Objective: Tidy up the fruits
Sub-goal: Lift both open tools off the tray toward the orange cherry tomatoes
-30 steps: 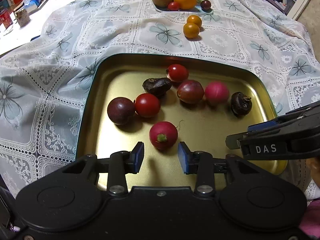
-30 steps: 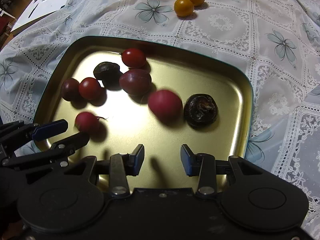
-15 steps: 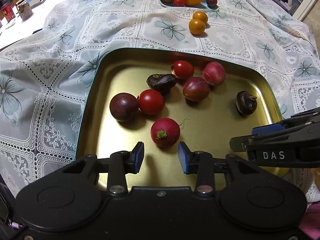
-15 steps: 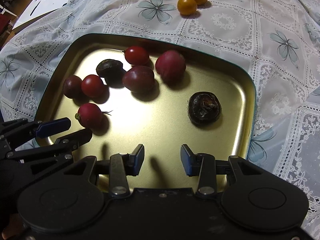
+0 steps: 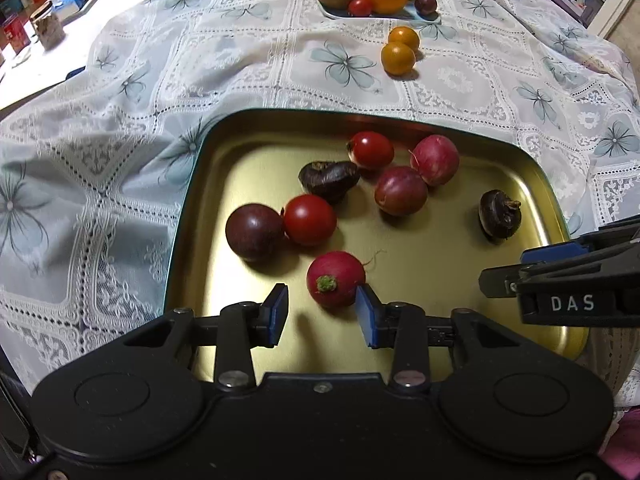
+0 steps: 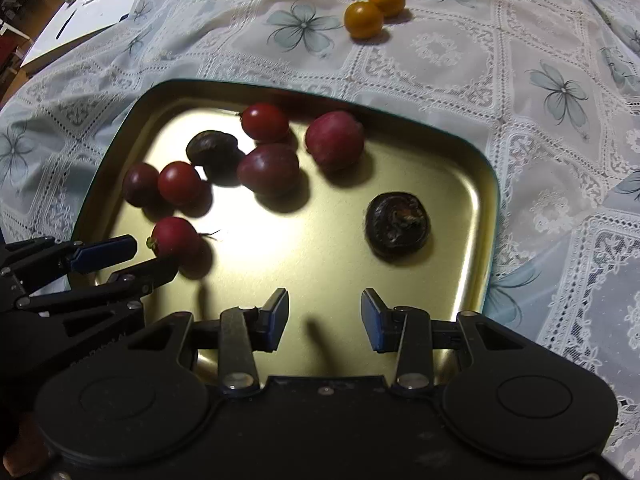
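Fingers of our left gripper (image 5: pixel 321 307) stand wide around the radish (image 5: pixel 335 278), ready to close; our right gripper (image 6: pixel 324 315) hangs wide and empty over the tray (image 6: pixel 486 184).

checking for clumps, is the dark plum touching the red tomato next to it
Touching: in the left wrist view the dark plum and red tomato meet with no tray between.

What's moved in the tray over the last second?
The pink radish rolled from beside the lone water chestnut to the tray's far side, next to the plum. The left gripper closed in on the stemmed radish, still open. The right gripper stays open and empty; other fruit unmoved.
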Demonstrator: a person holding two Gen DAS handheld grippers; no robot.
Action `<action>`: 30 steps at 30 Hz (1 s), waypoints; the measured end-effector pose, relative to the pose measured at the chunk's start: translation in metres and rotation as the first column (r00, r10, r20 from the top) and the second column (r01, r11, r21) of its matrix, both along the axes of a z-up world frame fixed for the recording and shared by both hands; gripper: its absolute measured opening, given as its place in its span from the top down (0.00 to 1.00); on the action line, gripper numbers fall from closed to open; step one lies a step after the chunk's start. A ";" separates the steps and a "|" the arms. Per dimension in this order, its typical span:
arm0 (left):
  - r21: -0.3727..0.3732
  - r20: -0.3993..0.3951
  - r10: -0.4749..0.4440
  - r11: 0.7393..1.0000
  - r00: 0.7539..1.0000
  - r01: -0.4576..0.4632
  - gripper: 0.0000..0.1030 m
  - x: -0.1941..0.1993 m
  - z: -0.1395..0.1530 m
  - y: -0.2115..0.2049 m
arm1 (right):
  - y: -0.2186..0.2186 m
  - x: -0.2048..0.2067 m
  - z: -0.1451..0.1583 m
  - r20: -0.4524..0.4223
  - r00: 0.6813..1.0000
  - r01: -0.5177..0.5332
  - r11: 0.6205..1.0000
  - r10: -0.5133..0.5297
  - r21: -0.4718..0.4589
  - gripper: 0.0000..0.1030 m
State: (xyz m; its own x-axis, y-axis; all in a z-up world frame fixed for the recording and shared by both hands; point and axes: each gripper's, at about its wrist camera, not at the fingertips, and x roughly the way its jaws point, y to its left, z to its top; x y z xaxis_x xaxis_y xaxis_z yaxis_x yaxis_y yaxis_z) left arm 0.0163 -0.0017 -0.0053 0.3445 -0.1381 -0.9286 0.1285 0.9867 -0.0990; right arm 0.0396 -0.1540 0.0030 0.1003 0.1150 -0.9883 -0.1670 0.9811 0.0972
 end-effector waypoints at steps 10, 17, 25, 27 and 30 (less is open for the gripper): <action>0.011 0.019 -0.011 1.000 1.000 0.011 0.54 0.023 0.010 -0.003 | -0.018 0.018 0.012 0.034 0.997 0.071 0.997 -0.070 -0.022 0.60; 0.011 0.033 -0.012 1.000 0.999 0.012 0.54 0.049 0.017 -0.007 | -0.046 0.046 0.012 0.038 0.986 0.161 0.986 -0.160 -0.040 0.60; 0.021 0.043 -0.027 0.999 0.999 0.026 0.54 0.083 0.022 -0.021 | -0.072 0.087 0.007 0.051 0.967 0.251 0.966 -0.248 -0.067 0.60; 0.021 0.050 -0.035 0.999 0.998 0.034 0.54 0.091 0.023 -0.026 | -0.077 0.098 0.003 0.043 0.962 0.272 0.960 -0.269 -0.073 0.60; 0.021 0.054 -0.040 0.999 0.998 0.039 0.54 0.106 0.023 -0.035 | -0.083 0.112 -0.002 0.041 0.954 0.299 0.951 -0.297 -0.074 0.60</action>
State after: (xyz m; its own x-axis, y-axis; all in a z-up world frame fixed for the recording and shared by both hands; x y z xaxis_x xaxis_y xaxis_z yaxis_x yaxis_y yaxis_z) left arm 0.1221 -0.0365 0.0179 0.3896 -0.1345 -0.9111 0.1722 0.9825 -0.0714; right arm 0.1519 -0.2372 0.0013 0.1469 -0.0021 -0.9891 0.1327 0.9910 0.0176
